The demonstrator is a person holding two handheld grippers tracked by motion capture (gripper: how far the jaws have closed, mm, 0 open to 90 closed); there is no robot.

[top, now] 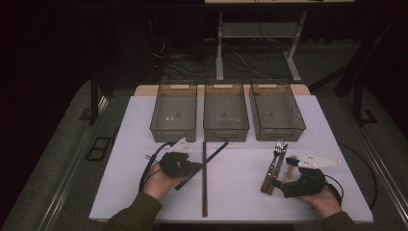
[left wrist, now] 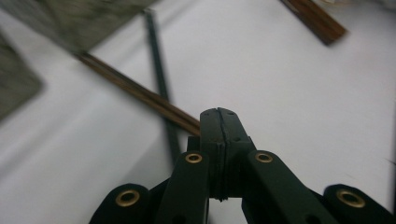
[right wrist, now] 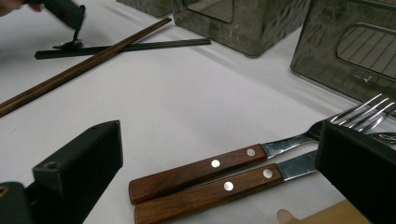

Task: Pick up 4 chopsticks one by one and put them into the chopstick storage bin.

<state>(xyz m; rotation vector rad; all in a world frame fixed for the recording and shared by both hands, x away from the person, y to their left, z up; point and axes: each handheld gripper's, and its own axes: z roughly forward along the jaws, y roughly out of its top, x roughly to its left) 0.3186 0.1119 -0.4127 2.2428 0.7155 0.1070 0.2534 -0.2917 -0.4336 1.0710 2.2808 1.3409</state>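
Observation:
My left gripper (top: 195, 168) (left wrist: 219, 115) is shut, and I see nothing between its jaws. Its tip sits low over the spot where a pair of black chopsticks (top: 211, 156) (left wrist: 159, 70) crosses a pair of brown chopsticks (top: 204, 192) (left wrist: 140, 93). In the right gripper view the left gripper (right wrist: 74, 33) hangs just above the black chopsticks (right wrist: 140, 46). My right gripper (top: 281, 174) (right wrist: 217, 135) stands open, with a wooden-handled fork (top: 275, 159) (right wrist: 196, 173) and knife (top: 279, 163) (right wrist: 210, 193) lying on the table between its jaws, untouched.
Three grey mesh bins (top: 174, 113) (top: 226, 111) (top: 276, 110) stand in a row at the back of the white table (top: 240, 192). A pale wooden handle (top: 290, 166) (right wrist: 322, 215) lies just right of the knife.

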